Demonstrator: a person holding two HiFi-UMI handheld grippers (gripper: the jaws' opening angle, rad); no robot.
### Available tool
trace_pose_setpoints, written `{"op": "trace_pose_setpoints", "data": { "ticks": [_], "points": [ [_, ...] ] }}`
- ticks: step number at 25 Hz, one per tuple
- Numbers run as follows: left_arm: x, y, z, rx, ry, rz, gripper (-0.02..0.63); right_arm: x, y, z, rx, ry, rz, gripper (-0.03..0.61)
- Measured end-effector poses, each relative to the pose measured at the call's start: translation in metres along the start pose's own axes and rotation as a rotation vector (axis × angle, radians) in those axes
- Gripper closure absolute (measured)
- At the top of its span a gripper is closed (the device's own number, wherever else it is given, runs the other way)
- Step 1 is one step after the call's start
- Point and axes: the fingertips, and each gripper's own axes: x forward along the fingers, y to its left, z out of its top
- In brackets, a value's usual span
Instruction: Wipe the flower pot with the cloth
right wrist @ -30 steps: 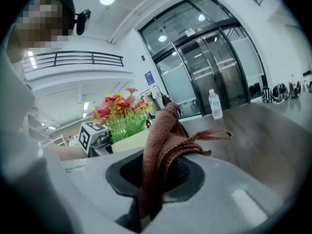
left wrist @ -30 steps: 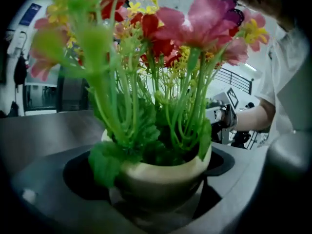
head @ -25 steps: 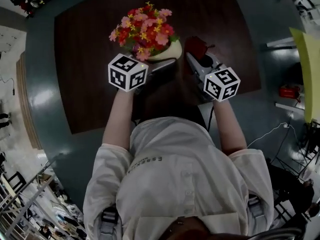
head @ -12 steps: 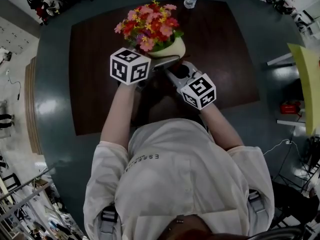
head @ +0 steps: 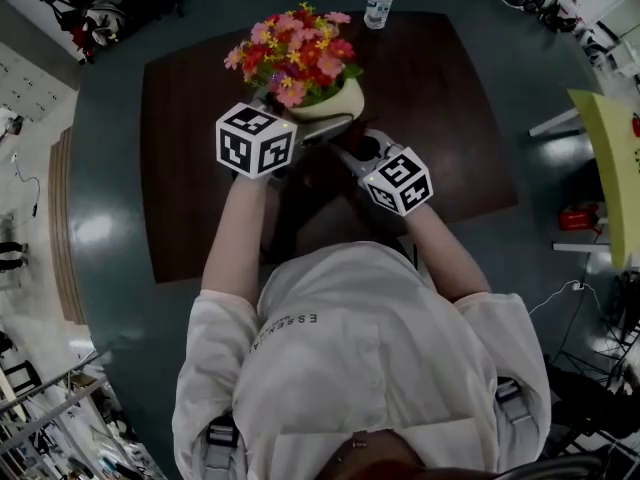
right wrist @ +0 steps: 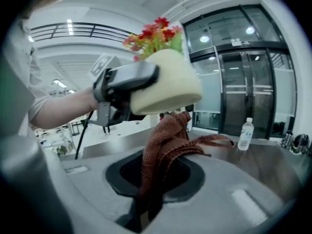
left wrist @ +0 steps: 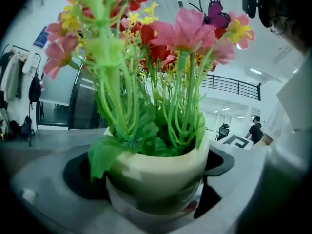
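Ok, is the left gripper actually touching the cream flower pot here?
Touching. The right gripper view shows the left gripper's dark fingers clamped against the cream round flower pot's side; the left gripper view shows the pot wedged between them.

flower pot point(left wrist: 161, 172) is smooth glossy cream glaze, cloth point(right wrist: 163, 145) coarse rust-brown knit, counter point(head: 200, 168) dark wood grain with low sheen, bottle point(head: 377, 5) clear plastic.
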Motion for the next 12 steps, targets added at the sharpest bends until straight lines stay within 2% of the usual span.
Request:
{"op": "trace_pose_setpoints", "data": {
  "ticks": [2, 4, 9, 12],
  "points": [
    [-0.003, 0.000, 0.001, 0.010, 0.000, -0.008, 0.014, -0.003, -0.028, 0.011, 0.058, -0.015, -0.097, 0.526],
    [-0.004, -0.003, 0.001, 0.007, -0.006, -0.024, 0.014, -0.002, -0.043, 0.021, 0.090, -0.027, -0.150, 0.526],
    [0.005, -0.019, 0.004, 0.007, -0.012, -0.064, 0.014, 0.005, -0.032, 0.034, -0.002, -0.036, -0.155, 0.526],
    [0.007, -0.024, 0.006, 0.011, -0.013, -0.087, 0.014, 0.012, -0.008, 0.046, -0.079, -0.063, -0.118, 0.526]
  ]
}}
